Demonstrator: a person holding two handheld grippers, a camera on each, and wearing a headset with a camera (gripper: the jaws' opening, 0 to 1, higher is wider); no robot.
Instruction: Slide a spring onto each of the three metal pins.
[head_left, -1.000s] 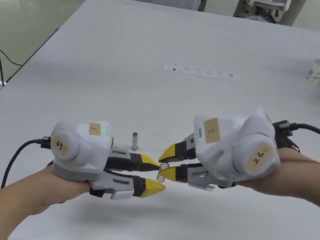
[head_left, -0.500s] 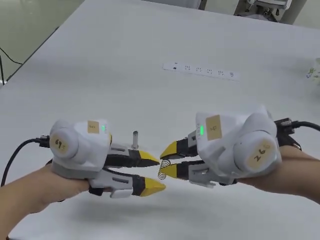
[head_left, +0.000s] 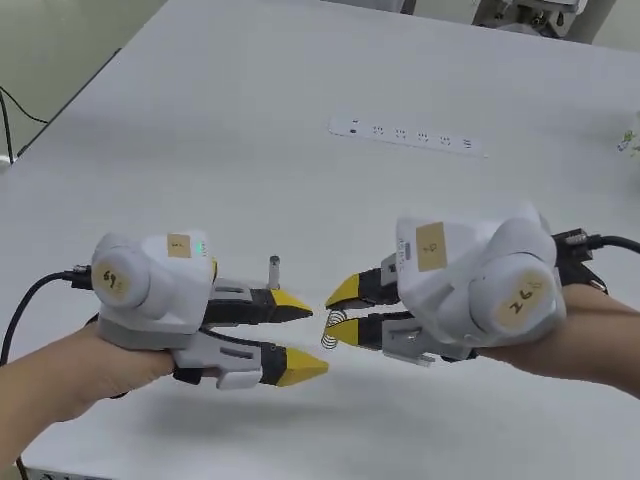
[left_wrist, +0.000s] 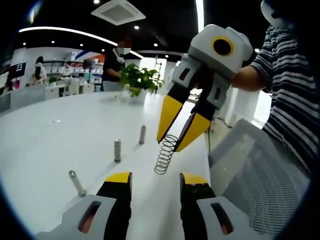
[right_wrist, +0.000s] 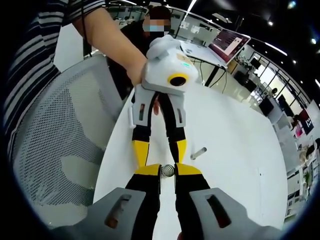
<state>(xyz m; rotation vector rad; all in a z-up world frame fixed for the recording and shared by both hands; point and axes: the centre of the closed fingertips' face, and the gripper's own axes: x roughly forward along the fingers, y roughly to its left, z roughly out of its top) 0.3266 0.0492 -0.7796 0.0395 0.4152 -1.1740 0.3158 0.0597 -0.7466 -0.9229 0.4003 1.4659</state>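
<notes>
My right gripper (head_left: 340, 314) is shut on the top end of a small wire spring (head_left: 332, 330). In the left gripper view that spring (left_wrist: 164, 155) hangs down from the right gripper's yellow tips (left_wrist: 180, 136). My left gripper (head_left: 303, 340) faces it from the left, open, with nothing between its jaws and a small gap to the spring. In its own view the left gripper (left_wrist: 156, 178) points at the spring. Three metal pins (left_wrist: 142, 134) (left_wrist: 117, 150) (left_wrist: 76, 182) stand on the white table. One pin (head_left: 274, 268) shows behind the left gripper's tips. In the right gripper view the spring (right_wrist: 168, 171) sits between my right gripper's tips (right_wrist: 168, 172).
A white power strip (head_left: 405, 137) lies further back on the white table (head_left: 250, 120). The table's near edge runs just below my hands. A mesh chair (right_wrist: 60, 150) stands at that edge. Other people are in the room behind.
My left gripper has drawn back a little to the left, away from the spring. The right gripper keeps its hold on the spring. The head camera has tilted slightly.
</notes>
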